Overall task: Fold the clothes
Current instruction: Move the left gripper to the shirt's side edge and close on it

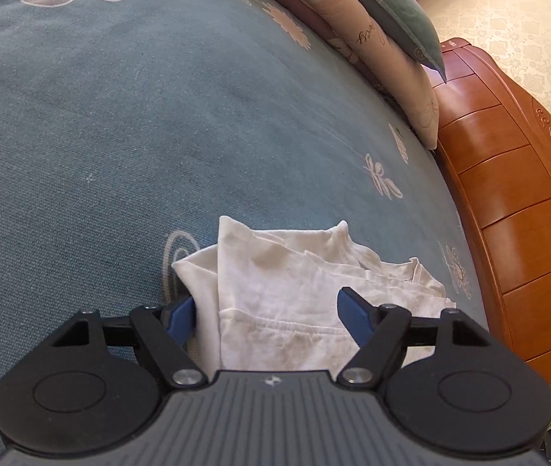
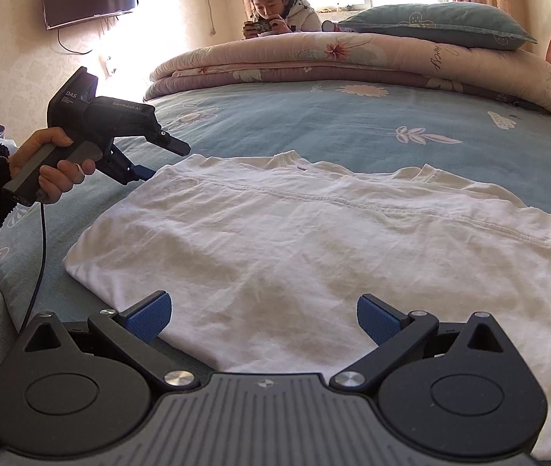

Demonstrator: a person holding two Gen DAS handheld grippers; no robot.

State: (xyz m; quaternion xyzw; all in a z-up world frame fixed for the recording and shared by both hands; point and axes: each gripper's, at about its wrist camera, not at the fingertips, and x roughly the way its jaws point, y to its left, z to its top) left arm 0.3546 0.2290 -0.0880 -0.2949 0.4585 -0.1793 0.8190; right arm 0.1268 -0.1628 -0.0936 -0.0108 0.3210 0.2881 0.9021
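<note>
White shirt (image 2: 275, 240) (folded) lies between both grippers' spread fingers (image 2: 149, 316), ungripped.

- A white cotton T-shirt (image 2: 314, 240) lies on the blue flowered bedspread (image 2: 314, 124), partly folded into a broad, roughly rectangular shape.
- A stitched hem runs across its upper layer; the fabric is wrinkled, with faint yellowish stains.
- One sleeve (image 2: 427, 173) and the collar (image 2: 287, 159) peek out along the far edge.
- In the left wrist view its layered end (image 1: 287, 291) shows several stacked folds.
</note>
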